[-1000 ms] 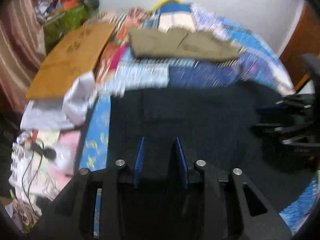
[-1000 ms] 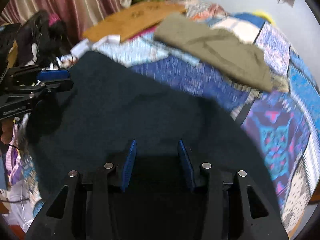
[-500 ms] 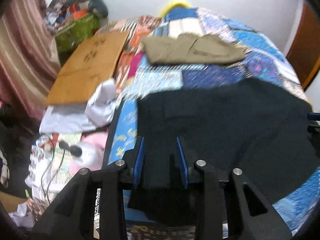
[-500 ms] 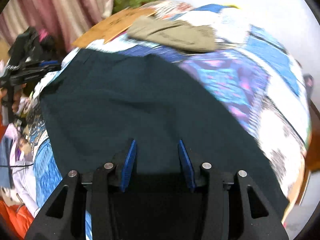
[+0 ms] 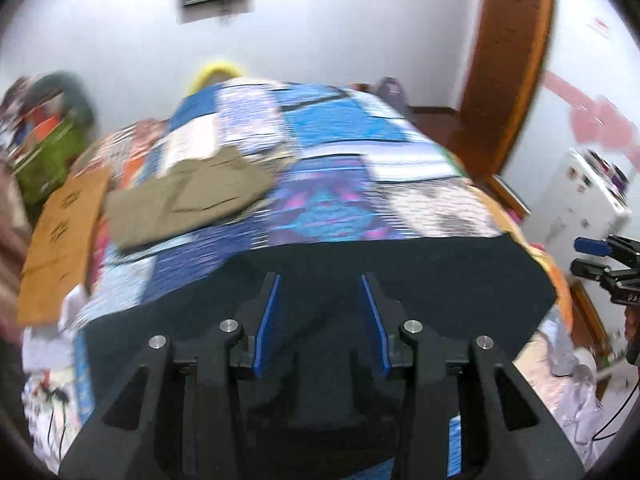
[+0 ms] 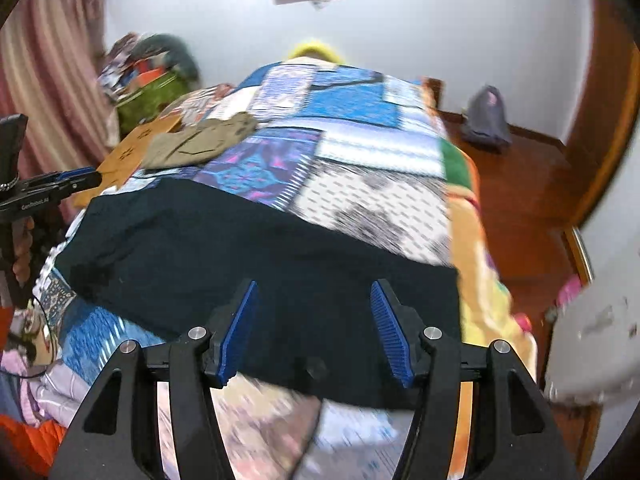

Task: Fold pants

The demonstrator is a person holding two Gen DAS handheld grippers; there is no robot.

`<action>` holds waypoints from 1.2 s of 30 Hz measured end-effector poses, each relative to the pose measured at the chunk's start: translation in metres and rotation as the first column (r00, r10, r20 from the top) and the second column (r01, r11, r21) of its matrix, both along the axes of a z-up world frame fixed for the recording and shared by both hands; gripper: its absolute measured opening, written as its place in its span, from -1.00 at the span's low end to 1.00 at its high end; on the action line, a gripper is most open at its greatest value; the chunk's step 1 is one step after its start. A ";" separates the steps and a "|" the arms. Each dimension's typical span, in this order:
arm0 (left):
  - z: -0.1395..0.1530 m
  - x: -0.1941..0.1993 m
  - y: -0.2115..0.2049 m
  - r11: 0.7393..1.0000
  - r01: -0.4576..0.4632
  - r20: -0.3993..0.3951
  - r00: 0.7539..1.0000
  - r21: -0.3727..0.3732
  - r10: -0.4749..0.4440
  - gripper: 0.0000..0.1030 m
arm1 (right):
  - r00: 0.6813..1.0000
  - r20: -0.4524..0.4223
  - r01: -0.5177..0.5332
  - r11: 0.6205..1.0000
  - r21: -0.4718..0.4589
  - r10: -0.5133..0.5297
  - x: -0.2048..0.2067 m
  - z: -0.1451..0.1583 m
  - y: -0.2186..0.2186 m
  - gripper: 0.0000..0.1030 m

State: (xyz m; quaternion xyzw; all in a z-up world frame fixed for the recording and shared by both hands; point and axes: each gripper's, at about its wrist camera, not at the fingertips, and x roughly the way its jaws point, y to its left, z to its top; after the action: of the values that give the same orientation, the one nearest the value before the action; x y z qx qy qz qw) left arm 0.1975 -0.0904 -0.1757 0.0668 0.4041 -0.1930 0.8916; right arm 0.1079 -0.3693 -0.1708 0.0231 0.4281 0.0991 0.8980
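Two grippers: both jaws opening.
Left gripper (image 5: pixel 320 312): pads clear of dark pants (image 5: pixel 400 272) below.
Right gripper (image 6: pixel 316 320): same, empty.

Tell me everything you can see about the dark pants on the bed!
The dark pants look black or very dark navy, made of soft, plain cloth. They lie spread flat across the near end of the patchwork bedspread, forming a wide, smooth band with a straight far edge. A small dark button-like spot shows near their front edge. The tan pants lie apart, farther back. No gripper pads press on the dark pants.
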 end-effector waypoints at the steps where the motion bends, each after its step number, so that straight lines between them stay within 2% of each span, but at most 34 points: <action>1: -0.002 0.000 -0.013 1.000 0.025 -0.003 1.000 -0.002 -0.025 -0.21 | 1.000 -0.003 0.018 1.000 0.012 -0.018 -0.007 -0.002 -0.007 0.07; 7: -0.033 -0.005 -0.105 0.983 0.182 -0.075 0.981 0.001 -0.181 -0.21 | 0.993 -0.053 0.107 0.988 0.112 -0.102 -0.039 -0.029 -0.035 0.14; 10: -0.053 -0.009 -0.138 0.974 0.228 -0.130 0.966 0.008 -0.225 -0.21 | 0.984 -0.096 0.162 0.973 0.164 -0.148 -0.046 -0.051 -0.048 0.15; 13: -0.071 -0.015 -0.159 0.966 0.256 -0.180 0.952 0.026 -0.247 -0.21 | 0.969 -0.152 0.229 0.942 0.244 -0.196 -0.046 -0.075 -0.061 0.15; 17: -0.089 -0.022 -0.175 0.957 0.284 -0.217 0.940 0.061 -0.265 -0.21 | 0.940 -0.212 0.325 0.887 0.327 -0.266 -0.046 -0.099 -0.078 0.15; 20: -0.093 -0.025 -0.181 0.950 0.297 -0.199 0.941 0.093 -0.275 -0.21 | 0.921 -0.256 0.378 0.836 0.399 -0.294 -0.045 -0.113 -0.087 0.15; 30: -0.098 -0.022 -0.185 0.953 0.288 -0.190 0.945 0.095 -0.266 -0.21 | 0.913 -0.246 0.407 0.772 0.489 -0.326 -0.036 -0.122 -0.096 0.19; 31: -0.097 -0.022 -0.185 0.953 0.288 -0.188 0.945 0.097 -0.267 -0.21 | 0.911 -0.242 0.411 0.767 0.493 -0.333 -0.036 -0.122 -0.098 0.11; 33: -0.097 -0.022 -0.185 0.953 0.288 -0.186 0.946 0.098 -0.267 -0.21 | 0.910 -0.229 0.416 0.765 0.492 -0.347 -0.035 -0.120 -0.101 -0.17; 35: -0.097 -0.022 -0.185 0.953 0.288 -0.186 0.946 0.096 -0.267 -0.21 | 0.914 -0.218 0.406 0.751 0.520 -0.343 -0.033 -0.119 -0.105 -0.70; 36: -0.097 -0.022 -0.185 0.953 0.288 -0.186 0.945 0.095 -0.268 -0.21 | 0.914 -0.213 0.406 0.750 0.522 -0.345 -0.032 -0.118 -0.106 -0.78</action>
State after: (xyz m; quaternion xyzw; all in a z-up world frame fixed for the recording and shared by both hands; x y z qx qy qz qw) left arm 0.1754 -0.2751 -0.2727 0.1600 0.4766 -0.2973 0.8117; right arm 0.0755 -0.4754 -0.2885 0.3738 0.4128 0.0353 0.8298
